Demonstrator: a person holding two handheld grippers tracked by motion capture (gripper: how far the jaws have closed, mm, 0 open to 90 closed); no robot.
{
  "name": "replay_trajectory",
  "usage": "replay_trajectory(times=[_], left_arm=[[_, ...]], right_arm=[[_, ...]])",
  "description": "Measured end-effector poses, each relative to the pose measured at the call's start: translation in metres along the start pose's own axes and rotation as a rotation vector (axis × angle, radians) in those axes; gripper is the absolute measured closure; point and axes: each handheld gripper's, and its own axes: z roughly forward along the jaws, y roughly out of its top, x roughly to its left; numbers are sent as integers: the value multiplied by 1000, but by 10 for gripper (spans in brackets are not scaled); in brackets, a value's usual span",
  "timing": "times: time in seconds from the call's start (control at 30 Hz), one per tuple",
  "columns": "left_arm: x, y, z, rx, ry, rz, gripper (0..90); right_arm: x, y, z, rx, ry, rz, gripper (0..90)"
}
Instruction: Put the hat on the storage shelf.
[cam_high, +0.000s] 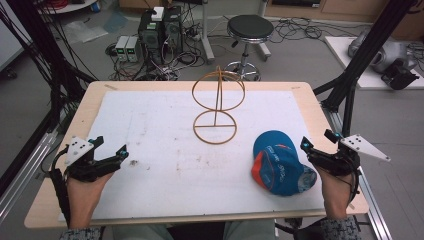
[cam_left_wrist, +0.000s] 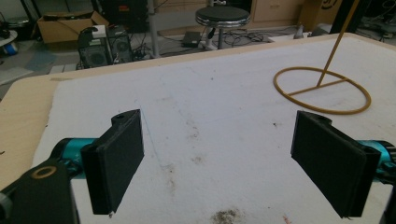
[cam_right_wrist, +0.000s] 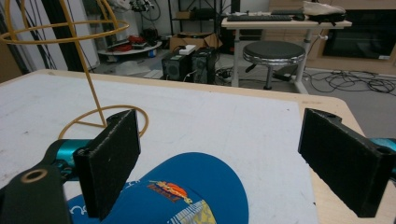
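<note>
A blue cap with an orange brim (cam_high: 278, 162) lies on the white mat (cam_high: 165, 125) at the front right. My right gripper (cam_high: 320, 142) stands open just to the right of it, jaws wide apart and empty; in the right gripper view the cap (cam_right_wrist: 187, 196) lies low between the jaws. A yellow wire hat stand (cam_high: 216, 106) rises from the mat's middle back, with a ring base and a dome top. My left gripper (cam_high: 111, 146) rests open and empty at the front left, far from the stand (cam_left_wrist: 322, 88).
A black round stool (cam_high: 249, 30) and computer boxes with cables (cam_high: 160, 35) stand on the floor behind the table. Black frame legs (cam_high: 350, 85) flank the table's right side. A small dark smudge (cam_high: 134, 162) marks the mat near the left gripper.
</note>
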Motion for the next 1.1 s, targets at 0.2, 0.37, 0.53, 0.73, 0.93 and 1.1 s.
replay_trajectory(times=[0.2, 0.37, 0.53, 0.73, 0.93, 1.1], left_arm=[[1, 0, 0, 2, 2, 0, 174], [0, 0, 0, 3, -3, 0, 174], [0, 0, 0, 3, -1, 0, 175], [0, 1, -1, 1, 2, 7, 175], [0, 1, -1, -3, 4, 3, 175], [-1, 2, -1, -1, 2, 4, 175]], right_arm=[[1, 1, -3, -2, 11, 1, 121], [1, 1, -2, -2, 15, -1, 121], [0, 0, -1, -3, 16, 4, 121], [0, -1, 0, -19, 16, 1, 121], [0, -3, -1, -19, 22, 3, 121], [2, -3, -5, -22, 22, 2, 121]])
